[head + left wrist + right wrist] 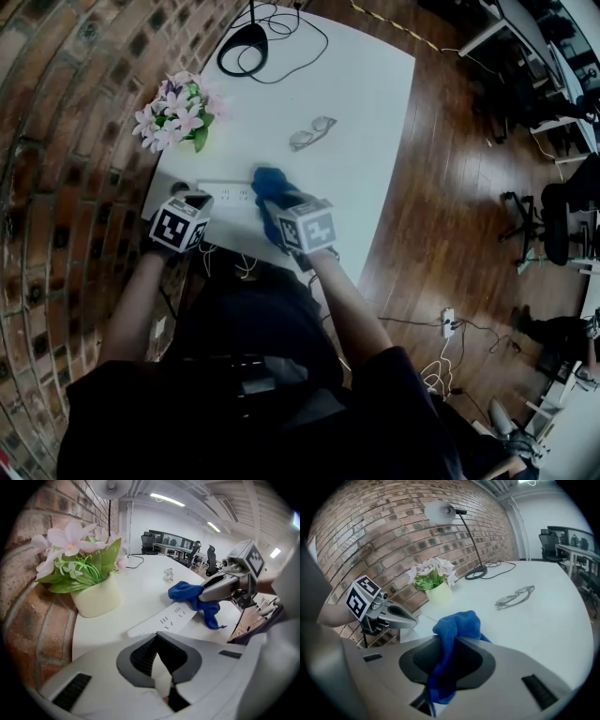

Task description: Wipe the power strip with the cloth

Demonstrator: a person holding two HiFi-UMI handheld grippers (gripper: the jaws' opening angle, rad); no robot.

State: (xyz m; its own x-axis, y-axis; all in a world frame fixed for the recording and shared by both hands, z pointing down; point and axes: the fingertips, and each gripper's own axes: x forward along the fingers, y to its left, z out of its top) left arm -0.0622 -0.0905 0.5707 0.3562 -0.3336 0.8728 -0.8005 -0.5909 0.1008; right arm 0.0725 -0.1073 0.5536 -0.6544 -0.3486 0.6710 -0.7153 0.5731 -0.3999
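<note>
Power strip [228, 193] lies near the front edge of a white table [375, 122]. Left gripper [161, 679], jaws pressed together, sits at its left end. Right gripper [443, 667] pinches a blue cloth [457, 623] bunched on the strip's right end. Wiping well likely means pressing lightly, stroking lengthwise and steadying the strip.

The person is wearing a dark short-sleeved top [253, 375]; the grey left gripper [187, 195] and right gripper [272, 202] are carrying black-and-white marker cubes [180, 225].

Fuzzy cloth [457, 623]; smooth matt plastic power strip [168, 618].
</note>
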